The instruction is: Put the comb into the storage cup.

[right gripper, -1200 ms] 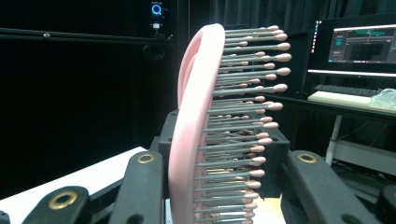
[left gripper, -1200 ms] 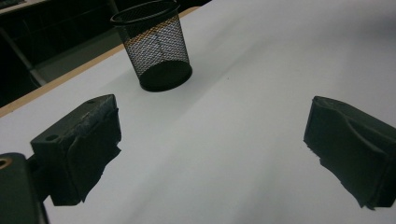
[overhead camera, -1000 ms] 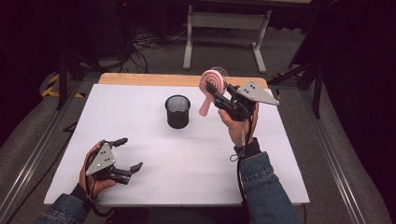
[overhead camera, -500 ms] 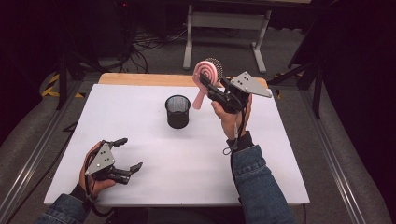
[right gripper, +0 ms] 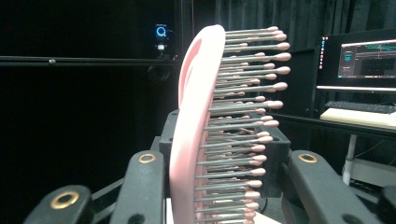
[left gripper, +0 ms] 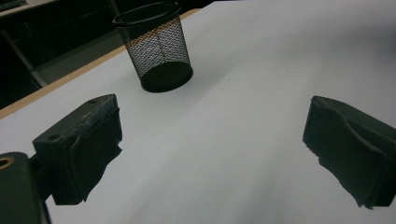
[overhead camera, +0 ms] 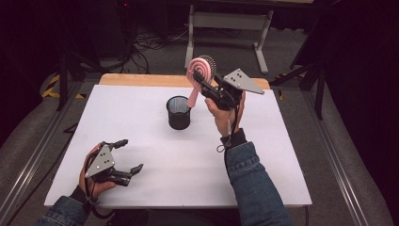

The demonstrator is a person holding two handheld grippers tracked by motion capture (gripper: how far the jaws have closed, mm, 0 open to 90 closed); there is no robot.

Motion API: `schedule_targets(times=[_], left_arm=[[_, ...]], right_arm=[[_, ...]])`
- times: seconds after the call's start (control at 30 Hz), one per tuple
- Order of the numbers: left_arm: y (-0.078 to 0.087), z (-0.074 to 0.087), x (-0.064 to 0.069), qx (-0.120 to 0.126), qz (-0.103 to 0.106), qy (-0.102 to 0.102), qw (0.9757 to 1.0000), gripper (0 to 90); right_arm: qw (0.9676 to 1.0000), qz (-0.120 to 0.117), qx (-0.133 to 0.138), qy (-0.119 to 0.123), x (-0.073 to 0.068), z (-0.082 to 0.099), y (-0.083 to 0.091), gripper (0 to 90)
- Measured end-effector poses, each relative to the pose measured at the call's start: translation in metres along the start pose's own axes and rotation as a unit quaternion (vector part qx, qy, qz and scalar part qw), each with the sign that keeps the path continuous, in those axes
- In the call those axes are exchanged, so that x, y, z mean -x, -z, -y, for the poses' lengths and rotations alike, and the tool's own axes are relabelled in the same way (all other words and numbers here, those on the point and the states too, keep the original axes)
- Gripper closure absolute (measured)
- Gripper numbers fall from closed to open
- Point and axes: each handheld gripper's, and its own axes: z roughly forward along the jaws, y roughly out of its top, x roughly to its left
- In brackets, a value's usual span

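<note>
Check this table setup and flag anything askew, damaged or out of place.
Nothing is spilled or broken. The black mesh pen cup stands upright on the white table. The pink hairbrush is clamped in the right hand-held gripper, tilted above the cup, handle down. The left hand-held gripper rests open on the table.

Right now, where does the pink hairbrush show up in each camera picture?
High view: the pink hairbrush is top centre, held up in the right hand-held gripper, handle hanging toward the black mesh cup.
Right gripper view: the brush fills the centre, clamped between the jaws, bristles pointing right.
Left gripper view: no brush here; the mesh cup, upper left, is the landmark shared with the high view.
</note>
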Motion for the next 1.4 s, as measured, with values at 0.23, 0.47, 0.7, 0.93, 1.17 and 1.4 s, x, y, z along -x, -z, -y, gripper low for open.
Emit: schedule_targets(times=[0.23,0.47,0.7,0.93,1.17,1.4], left_arm=[[0.001,0.001,0.001,0.004,-0.001,0.004,1.0000,5.7],[0.001,0.001,0.000,-0.004,-0.003,-0.001,1.0000,6.1],[0.001,0.001,0.000,-0.005,-0.002,-0.001,1.0000,6.1],[0.001,0.001,0.000,-0.006,-0.002,-0.002,1.0000,6.0],[0.000,0.001,0.001,-0.009,0.000,-0.002,1.0000,6.1],[0.000,0.001,0.001,-0.009,0.000,-0.001,1.0000,6.1]], right_arm=[[0.9999,-0.011,-0.002,0.004,-0.006,0.009,-0.016,63.3],[0.9999,-0.010,-0.009,-0.003,-0.007,0.019,-0.024,63.3],[0.9997,-0.003,-0.020,-0.011,-0.004,0.027,-0.028,63.3],[0.9992,-0.005,-0.032,-0.022,-0.003,0.039,-0.032,63.3],[0.9981,-0.001,-0.043,-0.044,-0.001,0.053,-0.035,63.3],[0.9968,-0.003,-0.054,-0.058,-0.001,0.064,-0.036,63.2]])
